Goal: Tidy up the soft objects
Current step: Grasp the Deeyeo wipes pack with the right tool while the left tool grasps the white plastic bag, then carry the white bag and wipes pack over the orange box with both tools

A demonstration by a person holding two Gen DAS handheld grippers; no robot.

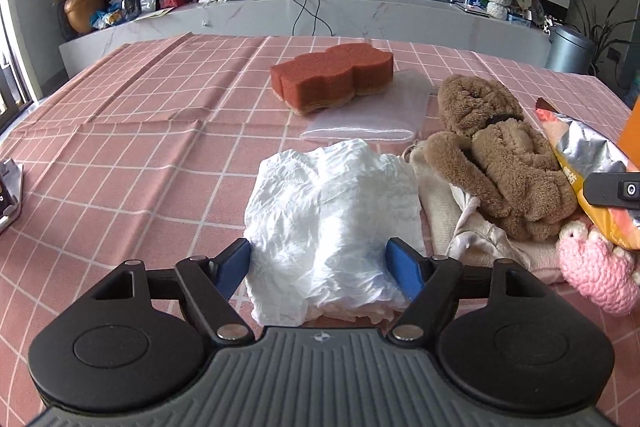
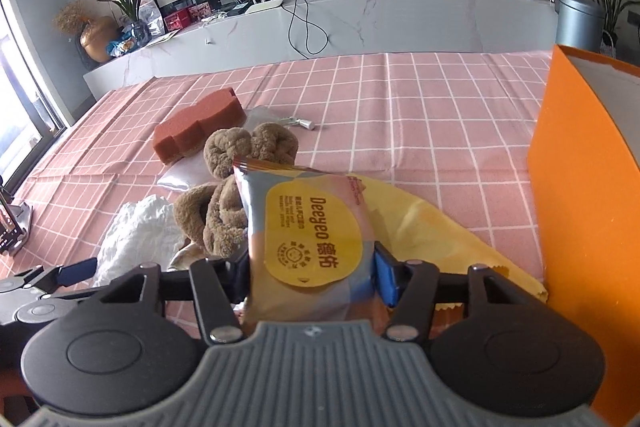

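Left claw (image 1: 322, 267) points downward with jaws spread wide; right claw (image 2: 310, 273) is clamped, angled downward.

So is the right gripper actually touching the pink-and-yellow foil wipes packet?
Touching. In the right wrist view, the right gripper has both blue pads against the edges of the pink-and-yellow foil wipes packet, with no gap visible on either side.

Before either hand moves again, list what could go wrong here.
1. The right gripper holds the wipes packet only at its lower end; the slick packet may slip or sag.
2. The left gripper straddles the crumpled white sheet with open jaws; closing may pinch only a fold, so it trails.
3. The brown plush toy lies close beside both; a careless lift could drag it along.
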